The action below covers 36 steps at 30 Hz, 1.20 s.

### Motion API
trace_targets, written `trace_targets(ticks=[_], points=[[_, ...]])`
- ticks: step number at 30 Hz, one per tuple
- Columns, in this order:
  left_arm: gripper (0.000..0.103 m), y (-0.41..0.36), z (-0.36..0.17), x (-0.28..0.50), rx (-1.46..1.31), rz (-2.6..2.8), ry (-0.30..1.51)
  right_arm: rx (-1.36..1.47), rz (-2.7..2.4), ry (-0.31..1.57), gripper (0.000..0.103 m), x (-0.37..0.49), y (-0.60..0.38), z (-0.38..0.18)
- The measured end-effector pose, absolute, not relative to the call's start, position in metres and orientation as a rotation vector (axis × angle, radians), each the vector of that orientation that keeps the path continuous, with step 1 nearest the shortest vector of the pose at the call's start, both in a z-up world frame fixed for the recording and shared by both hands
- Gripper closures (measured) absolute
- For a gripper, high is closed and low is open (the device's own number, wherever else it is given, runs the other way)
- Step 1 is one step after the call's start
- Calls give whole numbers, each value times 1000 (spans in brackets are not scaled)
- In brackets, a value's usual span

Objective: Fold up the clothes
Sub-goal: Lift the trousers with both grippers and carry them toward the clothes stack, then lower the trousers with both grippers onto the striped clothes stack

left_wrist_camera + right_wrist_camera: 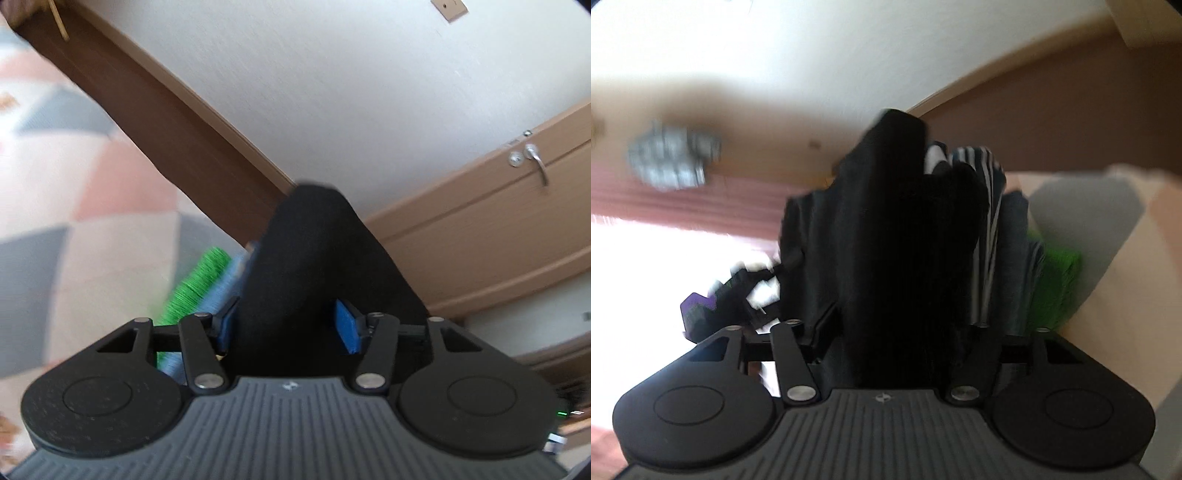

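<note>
A black garment (310, 258) bulges up between the blue pads (347, 326) of my left gripper (286, 326), which is shut on it. In the right wrist view the same black garment (886, 229) hangs in thick folds over my right gripper (901, 328) and hides both fingertips; the jaws stand narrow around the cloth, clamped on it. Both views are tilted and blurred. A purple and black device (713, 306), probably the other gripper, shows at the left of the right wrist view.
Folded green cloth (199, 280) and blue cloth (225, 284) lie on a pink, grey and cream patterned cover (92, 192). A striped garment (988, 221) and green cloth (1056, 284) lie beside the black one. A brown board (159, 122), wooden door (498, 229), pink curtain (646, 206).
</note>
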<state>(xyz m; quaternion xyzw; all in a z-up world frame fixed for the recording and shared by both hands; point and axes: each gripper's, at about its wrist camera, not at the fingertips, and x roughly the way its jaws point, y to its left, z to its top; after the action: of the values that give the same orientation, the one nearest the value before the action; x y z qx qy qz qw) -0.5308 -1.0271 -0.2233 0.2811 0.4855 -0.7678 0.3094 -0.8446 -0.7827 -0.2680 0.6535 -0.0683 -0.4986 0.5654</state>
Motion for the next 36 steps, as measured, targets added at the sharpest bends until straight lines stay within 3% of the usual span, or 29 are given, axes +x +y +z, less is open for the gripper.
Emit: trace_targets(ticks=[9,12,15,17,20,26,30,36], points=[[64,-931,-143,-510,737,-2073,866,1228,-1387,200,38,-821,-738,-198],[63,-899,-152,-523,814,-2101,793,918,-1415,354,39,-786,-732,-174],[65,-898,-181,-533,879,-2033,781,709,-1338,506,51,-750,-735,-177],[80,-904,-206,-540,947,-1984,745,687,-1303,594,55,-736,-740,-196],[79,-914,-226,-538,940,-1960,796,724,-1263,717,54,-726,-749,-235],[84,-917,-202,-544,887,-1980,747,764,-1248,702,53,-727,-754,-240],[83,-929,-175,-563,811,-2077,687,737,-1302,571,54,-753,-753,-212],[82,-973,-200,-598,769,-2075,797,705,-1371,543,54,-776,-765,-222]])
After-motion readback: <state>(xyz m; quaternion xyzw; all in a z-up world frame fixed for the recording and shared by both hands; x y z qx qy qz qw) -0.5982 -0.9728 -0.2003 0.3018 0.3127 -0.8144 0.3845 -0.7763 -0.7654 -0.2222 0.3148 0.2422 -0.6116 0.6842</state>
